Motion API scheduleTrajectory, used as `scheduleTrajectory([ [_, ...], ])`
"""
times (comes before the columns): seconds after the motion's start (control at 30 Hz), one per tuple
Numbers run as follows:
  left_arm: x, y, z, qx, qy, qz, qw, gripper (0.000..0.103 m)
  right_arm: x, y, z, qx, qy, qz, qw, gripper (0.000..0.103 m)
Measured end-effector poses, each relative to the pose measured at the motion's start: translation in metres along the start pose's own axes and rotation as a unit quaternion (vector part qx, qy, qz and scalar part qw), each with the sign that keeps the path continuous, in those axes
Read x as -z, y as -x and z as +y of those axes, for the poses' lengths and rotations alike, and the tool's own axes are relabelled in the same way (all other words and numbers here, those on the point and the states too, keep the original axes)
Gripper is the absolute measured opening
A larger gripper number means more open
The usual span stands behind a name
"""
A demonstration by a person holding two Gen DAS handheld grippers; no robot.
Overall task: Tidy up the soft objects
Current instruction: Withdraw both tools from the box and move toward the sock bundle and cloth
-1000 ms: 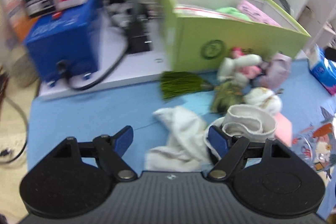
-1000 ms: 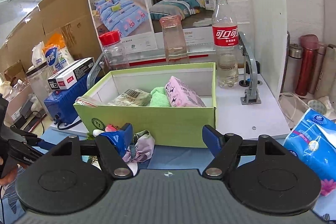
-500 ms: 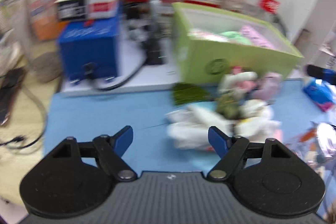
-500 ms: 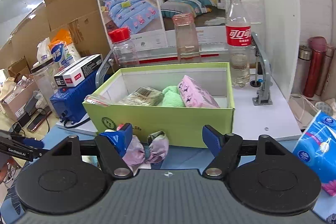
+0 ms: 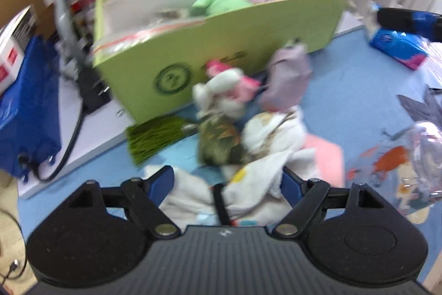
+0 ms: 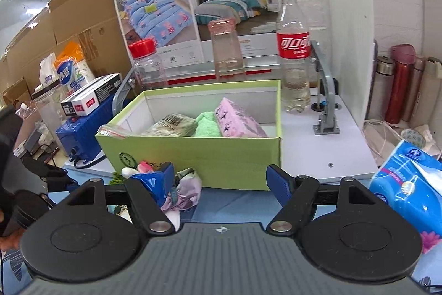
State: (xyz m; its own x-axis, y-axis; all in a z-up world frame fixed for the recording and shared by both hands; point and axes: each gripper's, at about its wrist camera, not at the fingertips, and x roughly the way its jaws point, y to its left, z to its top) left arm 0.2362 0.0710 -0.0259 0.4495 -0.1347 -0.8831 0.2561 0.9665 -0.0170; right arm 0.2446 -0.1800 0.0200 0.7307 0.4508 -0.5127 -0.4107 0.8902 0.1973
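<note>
The blue mat (image 5: 345, 112) carries the pile of soft things in front of the green box (image 5: 221, 57), which stands on the white board (image 6: 317, 145). In the left wrist view the box fills more of the frame than a second ago and sits tilted; the blue case (image 5: 25, 112) has slid to the left edge. The picture is blurred.

Inside the box lie a pink pack (image 6: 237, 120), a green cloth (image 6: 207, 125) and a barcoded bundle (image 6: 172, 125), as before. A clear bag (image 6: 116, 130) hangs over its near left corner.

The left gripper (image 5: 228, 181) now has the white cloth (image 5: 248, 192) between its fingers; a second ago the cloth lay ahead of the tips. The jaws stand wide apart, each blue pad beside an edge of the cloth, not squeezing it. Whether they touch it I cannot tell.

Beyond the cloth, in a heap: a lilac bow (image 5: 287, 76), a white-and-pink toy (image 5: 223, 93), a white bundle (image 5: 273, 132), a camouflage piece (image 5: 221, 143) and a green tassel (image 5: 154, 134). A pink sheet (image 5: 328, 156) lies just right of the heap.

The right gripper (image 6: 221, 179) hangs wide open and empty before the box front, showing the box larger than before. The tissue pack (image 6: 406, 181) lies to its right. The bottle (image 6: 292, 51) stands behind the box.
</note>
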Motion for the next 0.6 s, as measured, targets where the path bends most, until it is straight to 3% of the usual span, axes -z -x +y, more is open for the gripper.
scheduleTrajectory([
  [0.1,0.015,0.005,0.031,0.023,0.053,-0.010,0.9983,0.085,0.000,0.003,-0.007,0.002,-0.014,-0.009,1.000,0.060],
  [0.13,0.020,0.007,0.038,0.013,0.063,-0.013,0.9978,0.097,-0.001,0.003,-0.008,0.001,-0.019,-0.011,1.000,0.060],
  [0.27,0.048,0.010,0.069,-0.038,0.104,-0.009,0.9938,0.097,0.000,0.001,-0.002,-0.006,-0.011,-0.004,1.000,0.060],
  [0.4,0.073,0.021,0.096,-0.033,0.152,-0.017,0.9876,0.097,0.002,-0.004,0.005,-0.015,-0.001,0.011,1.000,0.060],
  [0.5,0.082,0.038,0.098,-0.039,0.172,-0.042,0.9835,0.096,0.000,-0.019,0.018,-0.023,0.019,0.047,0.998,0.060],
  [0.6,0.085,0.060,0.094,-0.024,0.187,-0.087,0.9782,0.099,-0.011,-0.043,0.035,-0.065,0.041,0.098,0.992,0.060],
])
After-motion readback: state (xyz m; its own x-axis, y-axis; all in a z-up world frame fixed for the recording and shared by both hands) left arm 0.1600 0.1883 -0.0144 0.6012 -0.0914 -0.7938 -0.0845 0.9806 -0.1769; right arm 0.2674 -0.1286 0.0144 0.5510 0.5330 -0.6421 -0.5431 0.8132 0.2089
